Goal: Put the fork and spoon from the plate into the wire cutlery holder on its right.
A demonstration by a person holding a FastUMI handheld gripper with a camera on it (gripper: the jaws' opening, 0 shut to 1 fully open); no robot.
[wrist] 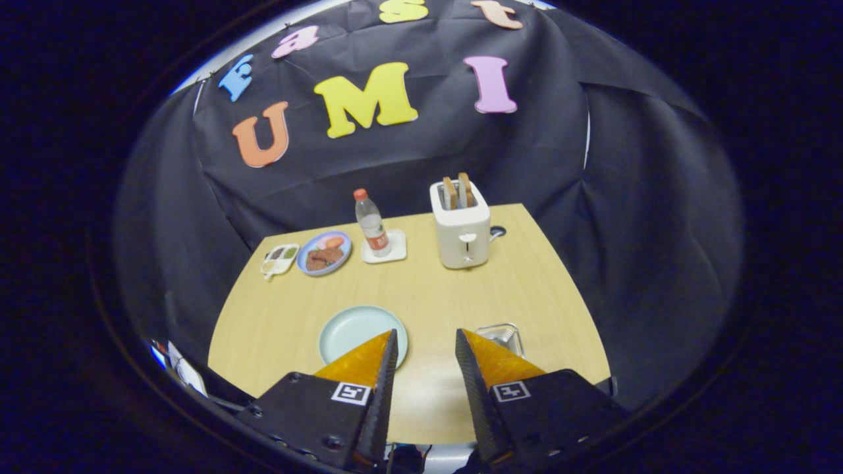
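A pale green plate (352,329) lies on the wooden table (421,283), just beyond my left finger, which covers its near right rim. Its visible surface looks bare; I see no fork or spoon on it. The wire cutlery holder (502,336) stands to the plate's right, just beyond my right finger, partly hidden by it. My gripper (426,337) hovers high above the table's near edge, open, with nothing between its fingers.
At the back of the table stand a white toaster (461,227) with two slices of bread, a plastic bottle (371,222) on a white coaster, a blue plate of food (324,252) and a small white sauce dish (280,259).
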